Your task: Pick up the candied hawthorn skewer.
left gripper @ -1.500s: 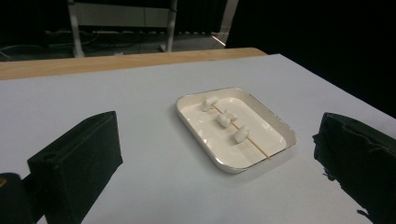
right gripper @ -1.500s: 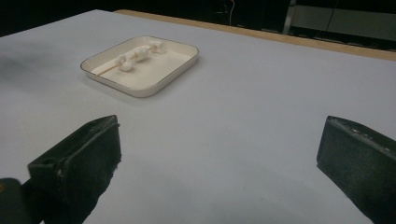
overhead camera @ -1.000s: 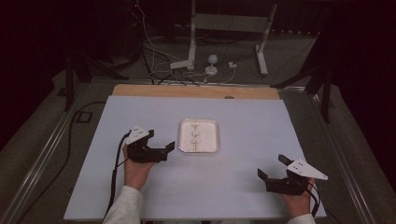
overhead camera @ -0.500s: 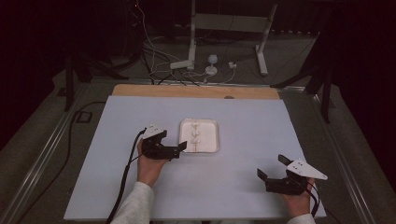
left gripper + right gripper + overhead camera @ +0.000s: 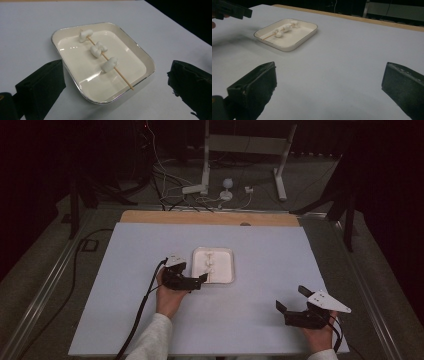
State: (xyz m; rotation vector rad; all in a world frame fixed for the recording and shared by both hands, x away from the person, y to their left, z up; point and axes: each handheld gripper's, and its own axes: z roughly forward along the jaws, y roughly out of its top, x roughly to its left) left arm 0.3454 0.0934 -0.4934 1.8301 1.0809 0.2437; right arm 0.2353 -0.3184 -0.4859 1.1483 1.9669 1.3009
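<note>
- The room is dark; a pale blue-grey table top (image 5: 250, 270) fills the middle of the high view, with a wooden strip (image 5: 210, 218) along its far edge and cables and a stand on the floor beyond.
- A shallow white tray (image 5: 227, 270) with a thin silvery rim sits near the middle of the table.
- In the tray lies a wooden skewer (image 5: 123, 78) threaded with three white marshmallows (image 5: 98, 49). In the high view its long axis runs roughly from the far end of the tray to the near end.
- One bare end of the stick points toward the tray's near corner, as the left gripper view shows, with the marshmallows bunched toward the far half.
- The left gripper (image 5: 197, 281) hovers just beside the tray's near-left corner, jaws spread wide. In its own view the tray lies between and just beyond the two jaws, with the skewer running diagonally away.
- The right gripper (image 5: 292, 299) rests near the table's near-right edge, well apart from the tray, jaws also spread and holding nothing.
- The left hand (image 5: 169, 296) is clearly the nearer one, so I judge any pick-up falls to it.
- The bare near end of the stick looks the likeliest place to pinch, since it is free of marshmallow, though the raised tray rim stands close to it.
</note>
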